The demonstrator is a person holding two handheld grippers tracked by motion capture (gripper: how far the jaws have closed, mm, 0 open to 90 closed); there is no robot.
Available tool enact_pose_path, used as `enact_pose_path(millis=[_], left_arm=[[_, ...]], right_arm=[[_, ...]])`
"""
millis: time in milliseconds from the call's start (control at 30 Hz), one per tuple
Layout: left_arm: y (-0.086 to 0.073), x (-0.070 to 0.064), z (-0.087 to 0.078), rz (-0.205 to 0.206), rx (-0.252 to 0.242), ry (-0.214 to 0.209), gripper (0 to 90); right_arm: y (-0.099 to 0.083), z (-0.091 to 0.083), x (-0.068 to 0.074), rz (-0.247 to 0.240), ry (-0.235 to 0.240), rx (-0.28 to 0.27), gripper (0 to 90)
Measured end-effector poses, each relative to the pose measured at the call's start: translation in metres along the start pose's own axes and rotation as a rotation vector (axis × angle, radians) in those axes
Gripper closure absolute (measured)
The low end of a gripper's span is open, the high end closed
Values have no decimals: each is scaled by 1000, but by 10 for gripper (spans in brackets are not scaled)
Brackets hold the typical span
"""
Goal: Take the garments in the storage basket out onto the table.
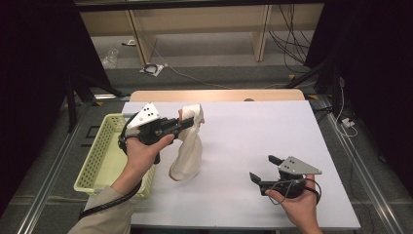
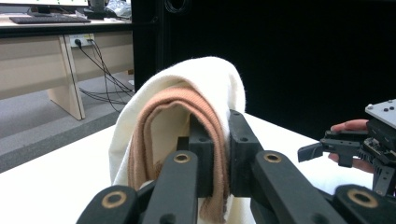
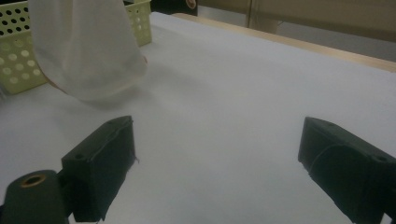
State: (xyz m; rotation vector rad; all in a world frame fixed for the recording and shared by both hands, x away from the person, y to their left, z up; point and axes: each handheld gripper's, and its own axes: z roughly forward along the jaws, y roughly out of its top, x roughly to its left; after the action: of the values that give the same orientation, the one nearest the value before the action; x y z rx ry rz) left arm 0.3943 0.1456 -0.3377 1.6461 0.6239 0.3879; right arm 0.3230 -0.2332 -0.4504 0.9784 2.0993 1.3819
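At the far left of the high view the yellow-green basket (image 1: 100,161) sits at the table's left edge, its perforated wall also visible in the right gripper view (image 3: 16,56); it looks like the likely destination for the cloth, though that is a judgement from how things lie. Just to its right the left gripper (image 1: 187,123) holds the cream cloth (image 1: 187,153) up off the white table (image 1: 253,141); its jaws are closed tight on a folded edge near the top, and the left gripper view shows the pinkish ribbed band (image 2: 187,100) of the cloth (image 2: 187,74) pinched between them while the rest drapes over and hangs down. The lower end of the cloth hangs just above or barely on the table beside the basket; I cannot tell which.

To do this step well, the grip should stay firm, since only a narrow fold is caught; the cloth should be lifted high enough for its hanging end to clear the basket's rim before swinging left, then lowered so it gathers inside rather than trailing over the wall.

Farther right, the right gripper (image 1: 265,170) rests low near the table's front, well apart from the cloth; its jaws stand wide open and hold nothing; it could steady the loose end if that drags.
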Motion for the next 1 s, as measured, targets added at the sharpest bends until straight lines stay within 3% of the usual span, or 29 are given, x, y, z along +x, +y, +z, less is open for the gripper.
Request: enact_pose_path(millis=[1000], left_arm=[[-20, -9, 25, 15, 95, -28, 823]], right_arm=[[0, 0, 0, 1, 1, 1, 119]])
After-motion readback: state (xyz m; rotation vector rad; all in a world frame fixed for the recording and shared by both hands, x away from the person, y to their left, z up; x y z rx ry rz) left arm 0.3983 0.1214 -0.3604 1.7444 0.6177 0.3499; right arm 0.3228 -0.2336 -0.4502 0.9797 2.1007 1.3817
